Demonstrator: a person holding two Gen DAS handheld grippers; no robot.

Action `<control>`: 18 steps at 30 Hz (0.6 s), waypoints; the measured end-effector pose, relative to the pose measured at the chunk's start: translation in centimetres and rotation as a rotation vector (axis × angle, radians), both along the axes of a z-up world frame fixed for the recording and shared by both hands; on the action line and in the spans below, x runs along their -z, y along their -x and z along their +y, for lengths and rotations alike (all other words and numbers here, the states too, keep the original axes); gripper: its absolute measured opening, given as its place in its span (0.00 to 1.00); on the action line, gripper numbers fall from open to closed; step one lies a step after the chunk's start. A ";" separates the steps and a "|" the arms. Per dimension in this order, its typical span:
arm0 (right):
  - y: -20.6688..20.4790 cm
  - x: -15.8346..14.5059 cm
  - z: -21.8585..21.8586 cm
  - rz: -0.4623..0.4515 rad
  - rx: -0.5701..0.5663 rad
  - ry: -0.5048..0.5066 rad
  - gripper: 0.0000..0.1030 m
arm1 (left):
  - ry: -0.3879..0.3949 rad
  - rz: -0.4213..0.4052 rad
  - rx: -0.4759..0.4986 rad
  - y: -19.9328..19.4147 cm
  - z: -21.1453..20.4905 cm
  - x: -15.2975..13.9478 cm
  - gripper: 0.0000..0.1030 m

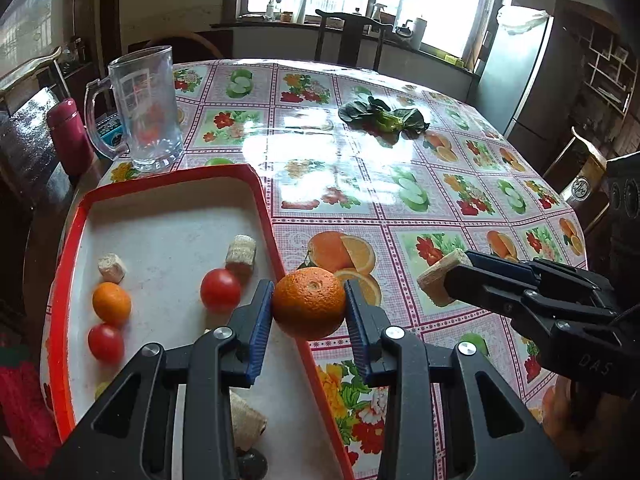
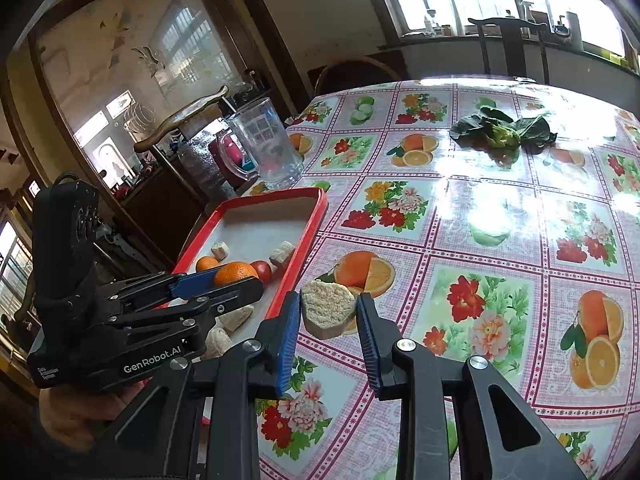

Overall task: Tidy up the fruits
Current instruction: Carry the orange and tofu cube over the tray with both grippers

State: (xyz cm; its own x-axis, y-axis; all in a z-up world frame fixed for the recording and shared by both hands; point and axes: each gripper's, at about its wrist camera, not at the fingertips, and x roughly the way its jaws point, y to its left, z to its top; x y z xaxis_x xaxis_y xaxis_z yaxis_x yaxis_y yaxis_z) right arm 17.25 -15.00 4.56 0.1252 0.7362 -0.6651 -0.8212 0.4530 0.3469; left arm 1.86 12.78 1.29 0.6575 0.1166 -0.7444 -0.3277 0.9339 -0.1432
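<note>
Left wrist view: the left gripper (image 1: 308, 304) squeezes an orange (image 1: 309, 303) right over the red tray's (image 1: 70, 248) near edge.
Right wrist view: the right gripper (image 2: 329, 314) pinches a tan chunk (image 2: 327, 312), tray to its left; I think dropping both in comes next.

home dining room: fridge (image 1: 516, 76), tablecloth (image 1: 360, 184)

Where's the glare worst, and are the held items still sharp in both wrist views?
Left wrist view: window glare washes out the tablecloth mid-table; the orange in the left gripper stays sharp. Right wrist view: glare whitens the cloth's far side near the greens; the corn piece in the right gripper is crisp. Both show fisheye bending and dark corners.
</note>
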 end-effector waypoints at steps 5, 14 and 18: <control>1.1 -0.4 0.2 -0.008 -0.016 -0.005 0.28 | 0.013 -0.022 -0.028 2.1 0.8 -0.4 0.32; 3.1 -1.0 1.4 -0.012 -0.051 -0.016 0.28 | 0.032 -0.033 -0.088 5.3 2.4 -0.2 0.32; 4.0 -1.0 2.1 -0.015 -0.072 -0.014 0.28 | 0.036 -0.036 -0.107 6.4 2.9 0.0 0.32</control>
State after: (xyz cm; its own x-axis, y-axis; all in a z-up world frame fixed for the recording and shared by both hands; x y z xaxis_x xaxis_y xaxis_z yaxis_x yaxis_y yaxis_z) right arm 13.20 -12.90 5.57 0.0809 0.7532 -0.6528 -0.8567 0.3874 0.3407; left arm -4.56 15.73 1.29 0.6692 0.1610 -0.7254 -0.4194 0.8877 -0.1899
